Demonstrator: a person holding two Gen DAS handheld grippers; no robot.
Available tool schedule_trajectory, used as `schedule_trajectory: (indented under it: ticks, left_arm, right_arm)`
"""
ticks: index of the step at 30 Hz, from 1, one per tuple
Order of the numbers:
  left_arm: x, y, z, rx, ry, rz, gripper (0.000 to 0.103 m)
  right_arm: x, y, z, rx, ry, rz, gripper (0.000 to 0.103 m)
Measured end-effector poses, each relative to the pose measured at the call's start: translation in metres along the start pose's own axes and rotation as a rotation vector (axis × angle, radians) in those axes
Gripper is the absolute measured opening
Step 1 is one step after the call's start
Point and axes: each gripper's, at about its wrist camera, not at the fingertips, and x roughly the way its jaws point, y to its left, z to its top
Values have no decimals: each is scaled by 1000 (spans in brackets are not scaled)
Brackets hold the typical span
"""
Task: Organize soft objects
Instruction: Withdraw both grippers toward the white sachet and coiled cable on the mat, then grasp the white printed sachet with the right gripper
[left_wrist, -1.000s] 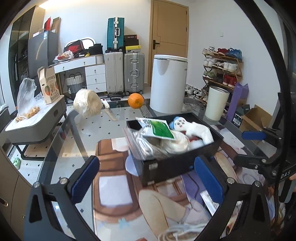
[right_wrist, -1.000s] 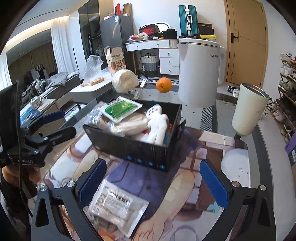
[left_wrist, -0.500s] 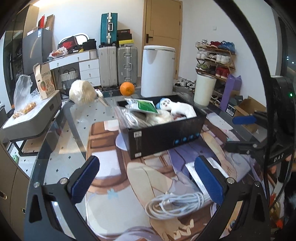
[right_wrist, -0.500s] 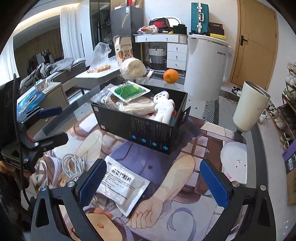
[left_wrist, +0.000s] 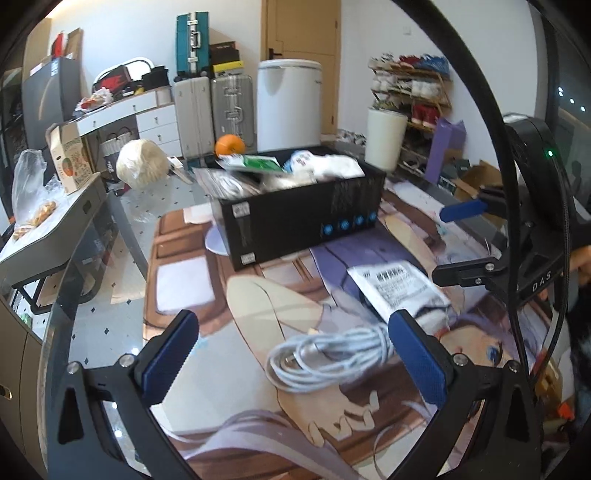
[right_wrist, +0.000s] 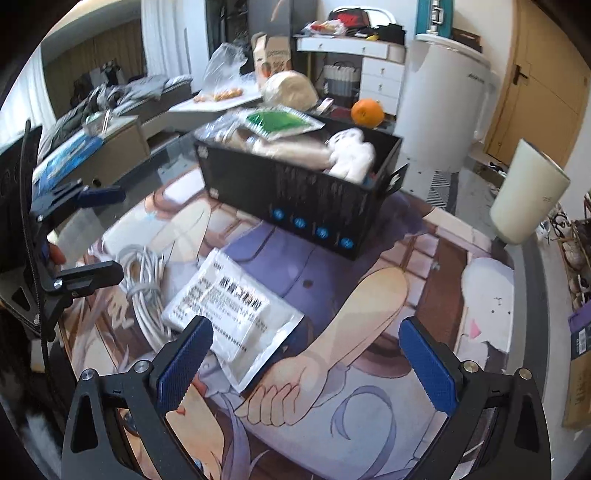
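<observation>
Near the front of the mat, both grippers, left (left_wrist: 291, 354) and right (right_wrist: 306, 358), have drawn back from the filled box (left_wrist: 299, 218), jaws apart and empty, over the cable (left_wrist: 328, 360) and packet (right_wrist: 229, 314) awaiting pickup.

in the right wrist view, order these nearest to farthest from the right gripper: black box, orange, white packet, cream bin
From the right gripper:
1. white packet, flat on the mat just ahead, by the left finger.
2. black box, further ahead, mid-table.
3. cream bin, off to the right beyond the table edge.
4. orange, behind the box.
</observation>
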Motion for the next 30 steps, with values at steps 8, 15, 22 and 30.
schedule_trajectory:
  ticks: [8, 15, 22, 30]
  left_arm:
    - [2, -11, -9, 47, 33, -51, 103]
    - [13, -11, -9, 54, 70, -25, 103]
    - [18, -3, -7, 65, 83, -15, 103]
    - [26, 2, -7, 50, 113, -17, 103]
  right_arm:
    - [11, 13, -8, -82, 53, 29, 102]
    - [25, 24, -9, -102, 62, 51, 102]
    - [38, 34, -2, -106, 65, 63, 102]
    - [53, 45, 6, -88, 60, 94, 102]
